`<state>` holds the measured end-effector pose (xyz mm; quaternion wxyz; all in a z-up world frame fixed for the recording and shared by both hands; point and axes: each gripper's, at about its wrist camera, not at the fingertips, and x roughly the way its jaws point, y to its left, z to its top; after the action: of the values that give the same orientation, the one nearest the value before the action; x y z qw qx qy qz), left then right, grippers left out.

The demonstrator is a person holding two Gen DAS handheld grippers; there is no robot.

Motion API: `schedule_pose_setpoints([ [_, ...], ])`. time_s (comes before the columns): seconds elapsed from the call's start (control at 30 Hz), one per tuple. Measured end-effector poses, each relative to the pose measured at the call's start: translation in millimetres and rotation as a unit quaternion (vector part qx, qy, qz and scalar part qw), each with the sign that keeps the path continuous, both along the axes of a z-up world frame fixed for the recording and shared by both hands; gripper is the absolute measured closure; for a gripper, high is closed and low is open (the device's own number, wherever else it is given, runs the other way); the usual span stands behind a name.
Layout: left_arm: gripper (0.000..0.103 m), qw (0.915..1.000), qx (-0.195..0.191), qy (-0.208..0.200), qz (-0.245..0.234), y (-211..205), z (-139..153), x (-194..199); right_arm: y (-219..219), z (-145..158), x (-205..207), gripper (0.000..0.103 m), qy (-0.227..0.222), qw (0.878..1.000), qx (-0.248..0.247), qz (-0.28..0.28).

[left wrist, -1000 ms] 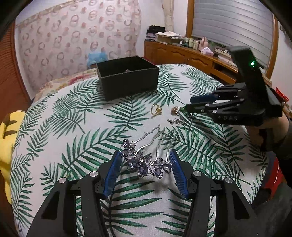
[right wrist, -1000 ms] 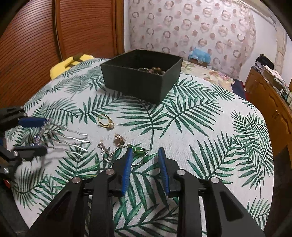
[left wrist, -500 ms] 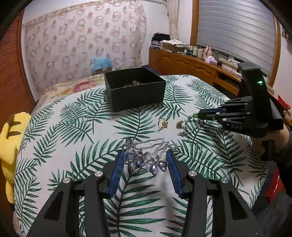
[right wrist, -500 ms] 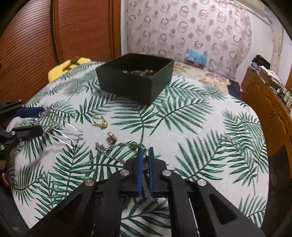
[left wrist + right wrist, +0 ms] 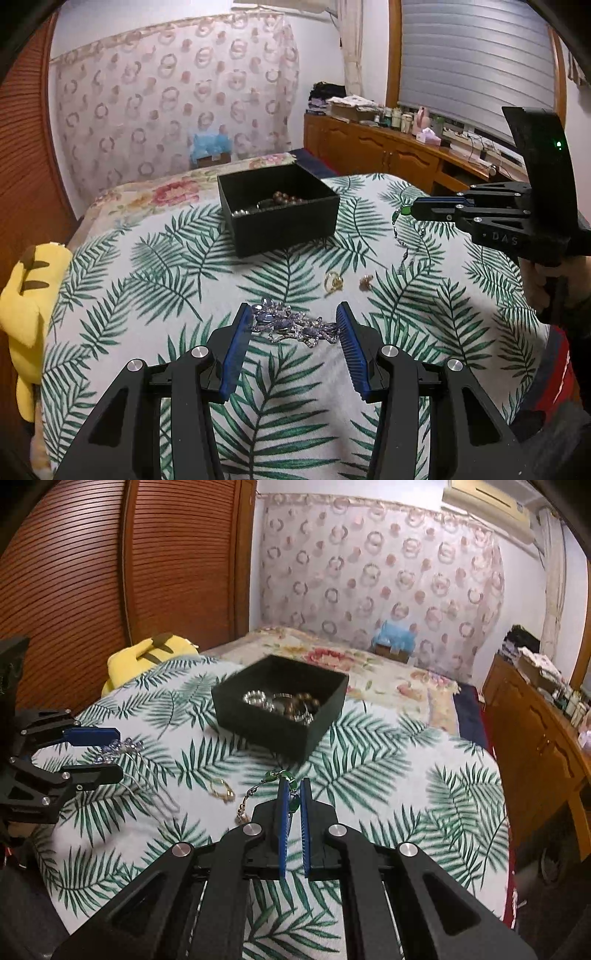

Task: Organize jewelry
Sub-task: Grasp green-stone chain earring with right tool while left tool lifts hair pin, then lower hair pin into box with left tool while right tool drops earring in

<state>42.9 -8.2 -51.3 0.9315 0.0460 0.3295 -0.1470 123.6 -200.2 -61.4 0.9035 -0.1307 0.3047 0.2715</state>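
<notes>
A silver hair comb [image 5: 291, 325] set with purple stones sits crosswise in my left gripper [image 5: 293, 321], which is shut on it. The right wrist view shows that same left gripper [image 5: 110, 753] with the comb [image 5: 120, 747] raised and its tines hanging over the cloth. My right gripper [image 5: 293, 786] is shut on a silver chain with green stones [image 5: 275, 775]. The chain [image 5: 400, 240] dangles from the right gripper [image 5: 413, 211] above the cloth. A gold ring [image 5: 333, 281] and a small earring [image 5: 366, 281] lie on the cloth. The open black box [image 5: 280, 225] beyond holds beaded bracelets.
A leaf-print cloth [image 5: 147, 277] covers the round surface. A yellow plush toy [image 5: 22, 302] lies at its left edge. A floral bed lies behind the box [image 5: 266, 734]. A wooden cabinet [image 5: 388, 155] with clutter lines the right wall, and louvred wooden doors [image 5: 147, 572] stand on the left.
My right jaws closed on the green-stone chain and rose, pulling it off the cloth. My left jaws narrowed onto the hair comb and lifted it a little.
</notes>
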Motion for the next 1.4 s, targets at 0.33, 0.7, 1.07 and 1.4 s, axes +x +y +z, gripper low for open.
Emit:
schedule_pose_setpoints([
  [0.33,0.058,0.9999,-0.002,-0.014,0.002,3,11,7,12,11,5,0.096,-0.015,1.000,-0.004,0.009],
  [0.7,0.058,0.9994,0.002,-0.033,0.000,2,29,21,21,23,15,0.096,-0.024,1.000,-0.004,0.015],
  [1.07,0.058,0.9984,0.001,-0.056,0.007,2,57,78,34,37,58,0.096,-0.035,0.999,0.013,0.024],
  [1.4,0.058,0.9980,0.011,-0.058,0.020,6,67,132,44,30,106,0.096,-0.019,0.999,0.040,0.026],
])
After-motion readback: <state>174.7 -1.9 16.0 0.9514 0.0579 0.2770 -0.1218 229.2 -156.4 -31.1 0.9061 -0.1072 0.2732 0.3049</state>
